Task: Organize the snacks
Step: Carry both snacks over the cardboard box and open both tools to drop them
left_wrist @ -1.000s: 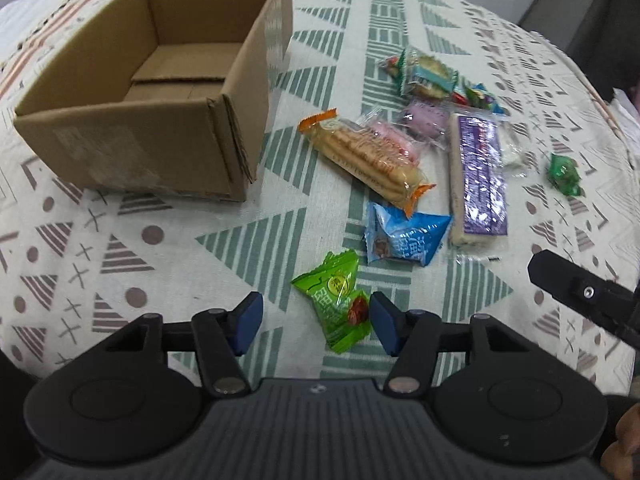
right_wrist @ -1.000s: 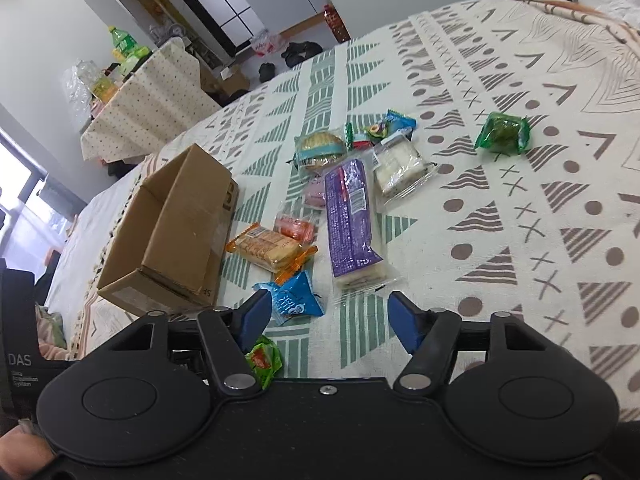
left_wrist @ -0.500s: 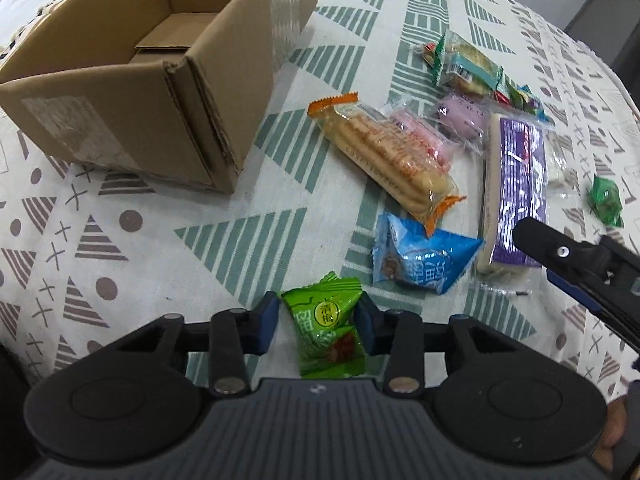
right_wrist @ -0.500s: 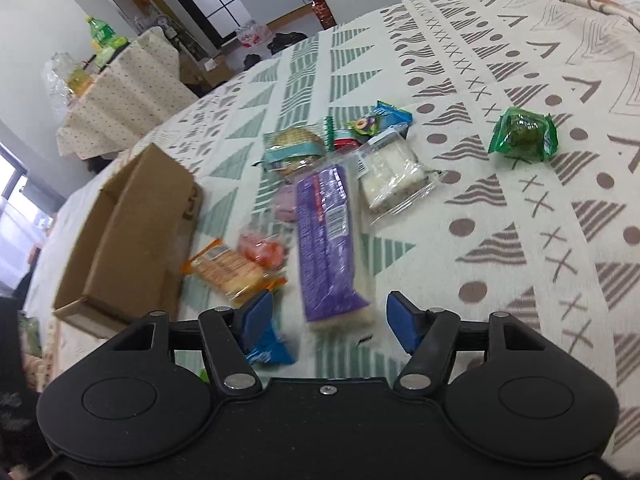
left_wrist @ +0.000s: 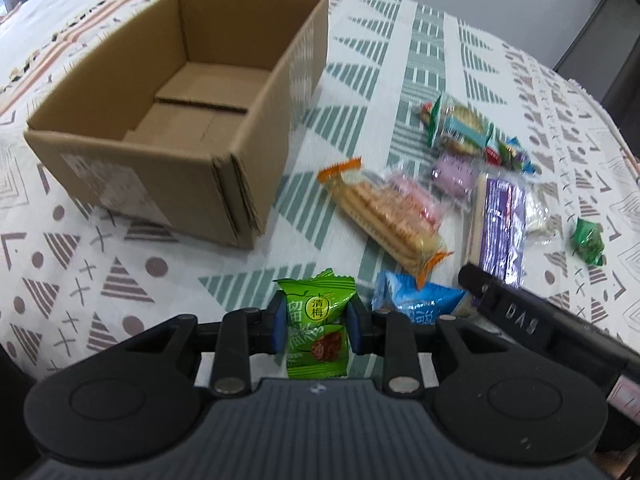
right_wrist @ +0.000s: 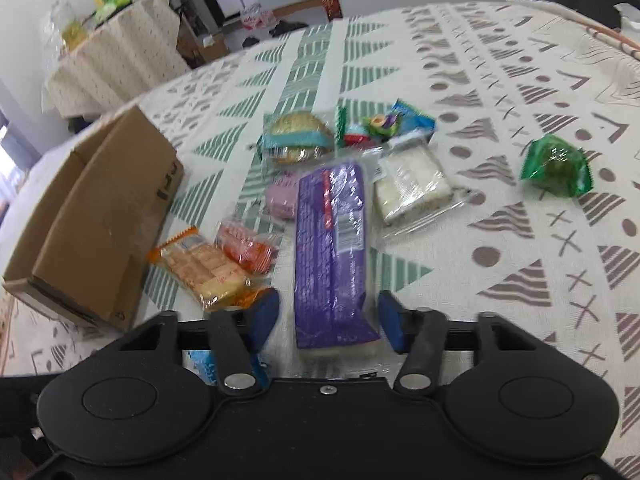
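My left gripper (left_wrist: 316,330) is shut on a green plum candy packet (left_wrist: 316,320) and holds it above the cloth, near the front right corner of the open cardboard box (left_wrist: 176,120). The box is empty inside. My right gripper (right_wrist: 328,320) is open, its fingers on either side of the near end of a long purple wafer pack (right_wrist: 332,248), also in the left wrist view (left_wrist: 500,228). A biscuit pack with orange ends (left_wrist: 384,216) and a blue packet (left_wrist: 416,300) lie between box and wafer pack.
Further snacks lie on the patterned tablecloth (right_wrist: 520,80): a round biscuit pack (right_wrist: 298,140), a pink packet (right_wrist: 282,196), a white clear-wrapped cake (right_wrist: 412,184), small colourful candies (right_wrist: 384,124) and a lone green candy (right_wrist: 556,166). Another table (right_wrist: 116,52) stands behind.
My left gripper has closed on the green packet and lifted it toward the box. My right gripper has moved in over the near end of the purple wafer pack.
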